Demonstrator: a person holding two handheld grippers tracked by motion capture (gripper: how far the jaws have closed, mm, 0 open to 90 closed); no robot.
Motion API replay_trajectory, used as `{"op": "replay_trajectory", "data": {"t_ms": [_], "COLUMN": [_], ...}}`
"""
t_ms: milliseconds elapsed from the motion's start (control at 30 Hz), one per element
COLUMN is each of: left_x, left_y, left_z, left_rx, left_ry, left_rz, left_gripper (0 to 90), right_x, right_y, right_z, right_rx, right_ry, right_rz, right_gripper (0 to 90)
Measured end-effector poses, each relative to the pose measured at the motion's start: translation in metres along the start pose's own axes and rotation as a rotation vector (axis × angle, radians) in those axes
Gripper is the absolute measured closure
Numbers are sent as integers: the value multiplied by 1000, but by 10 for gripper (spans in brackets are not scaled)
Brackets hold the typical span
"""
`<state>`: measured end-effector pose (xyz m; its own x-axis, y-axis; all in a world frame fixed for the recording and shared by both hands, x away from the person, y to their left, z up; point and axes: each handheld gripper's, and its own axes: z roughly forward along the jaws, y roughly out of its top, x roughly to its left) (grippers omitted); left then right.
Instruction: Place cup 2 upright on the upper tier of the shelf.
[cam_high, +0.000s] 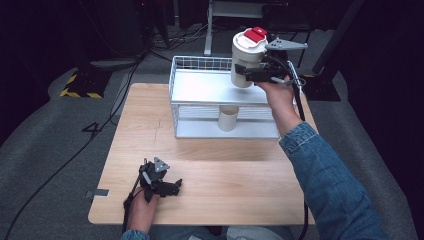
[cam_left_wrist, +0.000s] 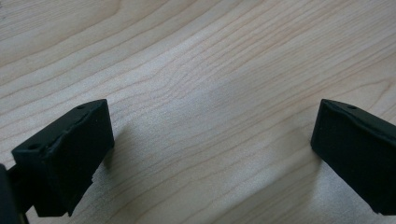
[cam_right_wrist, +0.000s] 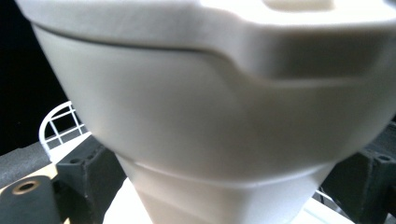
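1. Oddly, no brand or label could be read on the cup (cam_high: 246, 59); its white body was plain and its lid bore a red tab (cam_high: 258, 34). The one legible mark was a "4" (cam_high: 92, 129) on the grey floor left of the table (cam_high: 150, 125).
2. The right gripper (cam_high: 248, 73) was clamped on the cup, a jaw on each side of its lower body, holding it upright in the air above the right end of the rack's (cam_high: 200, 87) top shelf.
3. In the right gripper view, the cup (cam_right_wrist: 219, 121) sat squarely between the black fingers (cam_right_wrist: 88, 172), its wide lid above them and its narrowing base running down between them.
4. A second, smaller cup (cam_high: 228, 118) stood on the rack's lower shelf, below the held one and apart from it.
5. The left gripper (cam_high: 167, 188) rested low over the table's near left part, well apart from the rack.
6. In the left gripper view, its fingers (cam_left_wrist: 70, 158) were spread wide over bare wood (cam_left_wrist: 210, 93), with nothing between them.
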<state>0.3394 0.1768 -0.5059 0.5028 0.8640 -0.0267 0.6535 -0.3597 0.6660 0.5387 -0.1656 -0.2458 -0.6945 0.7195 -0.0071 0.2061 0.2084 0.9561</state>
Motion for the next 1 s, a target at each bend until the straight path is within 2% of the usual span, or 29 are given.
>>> {"op": "replay_trajectory", "data": {"t_ms": [100, 500, 1000], "left_x": [0, 1, 1], "left_y": [0, 0, 0], "left_z": [0, 0, 0], "left_rx": [2, 3, 3], "left_ry": [2, 2, 3], "left_rz": [1, 0, 1], "left_gripper": [0, 0, 0], "right_x": [3, 6, 4], "right_y": [-2, -10, -18], "right_z": [8, 33, 43], "right_rx": [-7, -3, 16], "right_ry": [0, -9, -9], "right_rz": [-8, 16, 40], "right_gripper": [104, 103, 103]}}
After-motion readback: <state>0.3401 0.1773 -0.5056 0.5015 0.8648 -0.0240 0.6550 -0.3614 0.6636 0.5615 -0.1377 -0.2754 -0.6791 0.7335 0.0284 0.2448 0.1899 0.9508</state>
